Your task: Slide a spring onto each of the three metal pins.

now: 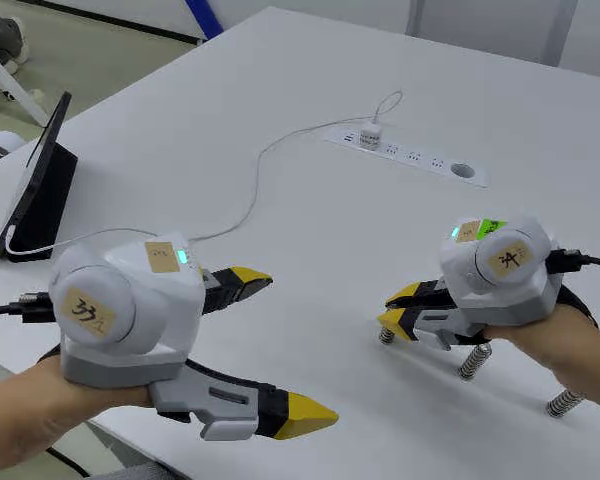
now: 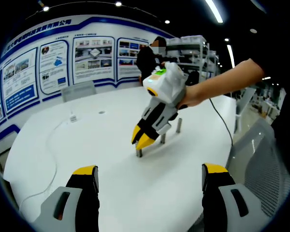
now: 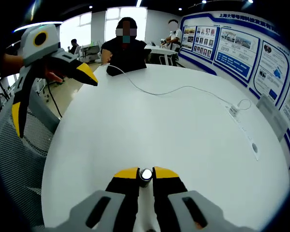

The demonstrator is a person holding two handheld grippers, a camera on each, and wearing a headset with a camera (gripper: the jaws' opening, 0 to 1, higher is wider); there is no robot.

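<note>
Left gripper [image 1: 298, 346], at 7 o'clock in the head view, hangs over the smooth white table [image 1: 330, 210] with its yellow-tipped jaws spread wide and nothing between them. At 4 o'clock the right gripper [image 1: 392, 310] points down, its jaws pinched together on a round steel tip [image 3: 145, 175]; I cannot tell whether that is a pin's head or a spring's end coil. A short post [image 1: 387, 336] stands just beneath the jaws. Toward 5 o'clock, a coil spring [image 1: 475, 360] and a second spring [image 1: 565, 402] rise from the table, apparently already over their pins. Such springs are probably very light, made of slick bright wire that yields along the axis and is springy sideways. A hard squeeze could flatten the coils or flick one away, so a gentle hold across the middle coils, with the lower opening free, looks best. The pins seem rigid, thin and smooth. Farther off, a thin white cable [image 1: 255, 180] curves toward 12 o'clock, a black tablet [image 1: 40, 190] leans at 9 o'clock, and a white power strip [image 1: 410, 155] lies at 1 o'clock.
</note>
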